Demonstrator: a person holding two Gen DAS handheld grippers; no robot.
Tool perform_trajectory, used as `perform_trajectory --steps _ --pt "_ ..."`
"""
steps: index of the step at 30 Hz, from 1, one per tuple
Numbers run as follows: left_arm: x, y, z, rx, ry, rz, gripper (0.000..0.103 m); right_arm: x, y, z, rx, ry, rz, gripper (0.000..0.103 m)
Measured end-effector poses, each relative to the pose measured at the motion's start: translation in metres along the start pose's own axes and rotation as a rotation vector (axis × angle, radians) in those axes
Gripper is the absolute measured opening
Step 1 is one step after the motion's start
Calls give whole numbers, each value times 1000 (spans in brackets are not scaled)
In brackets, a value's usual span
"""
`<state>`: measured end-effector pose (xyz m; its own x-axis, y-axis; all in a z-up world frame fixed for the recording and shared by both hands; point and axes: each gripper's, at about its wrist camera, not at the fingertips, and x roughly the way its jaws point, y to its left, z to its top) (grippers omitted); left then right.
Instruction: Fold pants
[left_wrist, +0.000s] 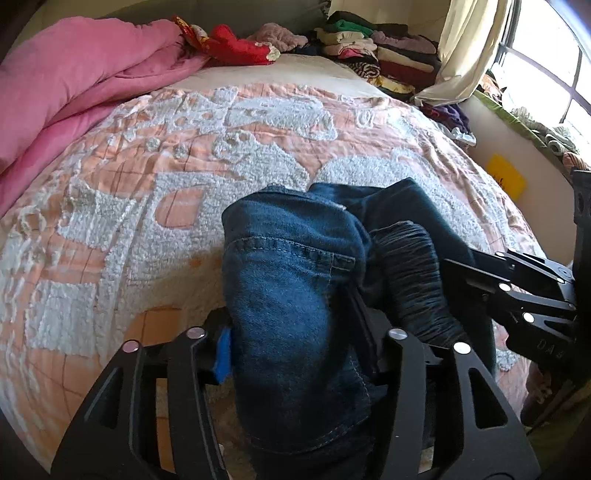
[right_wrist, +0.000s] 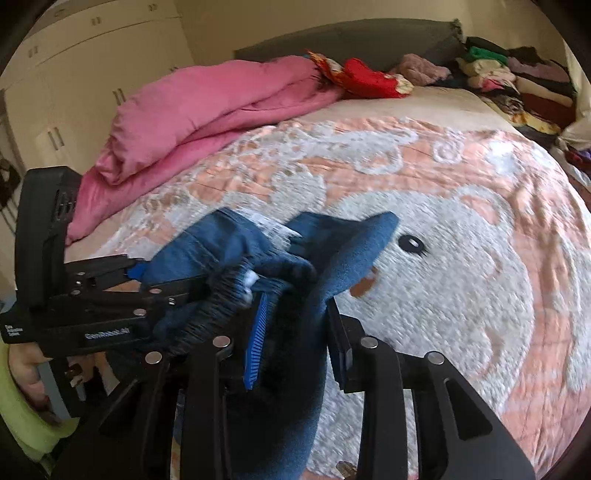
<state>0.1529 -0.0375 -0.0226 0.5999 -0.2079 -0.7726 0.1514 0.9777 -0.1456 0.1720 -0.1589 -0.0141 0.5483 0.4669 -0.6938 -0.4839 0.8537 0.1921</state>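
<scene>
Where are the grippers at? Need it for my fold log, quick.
Left gripper: jeans bunched between its fingers; grip uncertain.
Right gripper: jeans fabric between its fingers; grip uncertain.

2 close wrist views share the bed.

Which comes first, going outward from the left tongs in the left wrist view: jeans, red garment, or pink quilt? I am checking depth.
1. jeans: between the left tongs.
2. pink quilt: far left, its near edge midway up the bed.
3. red garment: at the far headboard end.
</scene>
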Motion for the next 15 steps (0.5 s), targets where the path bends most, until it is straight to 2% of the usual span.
perform_trajectory --steps 2,7,10,11,12,15 --pt "1 0 -3 1 6 6 51 2 -7 -6 32 22 -32 47" --pt "5 2 -8 1 22 12 66 15 -23 -23 86 92 -99 55" --pt "4 2 -11 2 25 19 69 14 -21 -26 87 85 -109 58" --pt "2 2 -12 3 21 20 69 12 -20 -26 83 79 -114 62" --pt "0 2 -13 2 18 19 69 6 -18 -26 82 65 -121 71" --pt "-12 3 -16 -5 1 16 70 -13 -15 -27 83 17 -129 79"
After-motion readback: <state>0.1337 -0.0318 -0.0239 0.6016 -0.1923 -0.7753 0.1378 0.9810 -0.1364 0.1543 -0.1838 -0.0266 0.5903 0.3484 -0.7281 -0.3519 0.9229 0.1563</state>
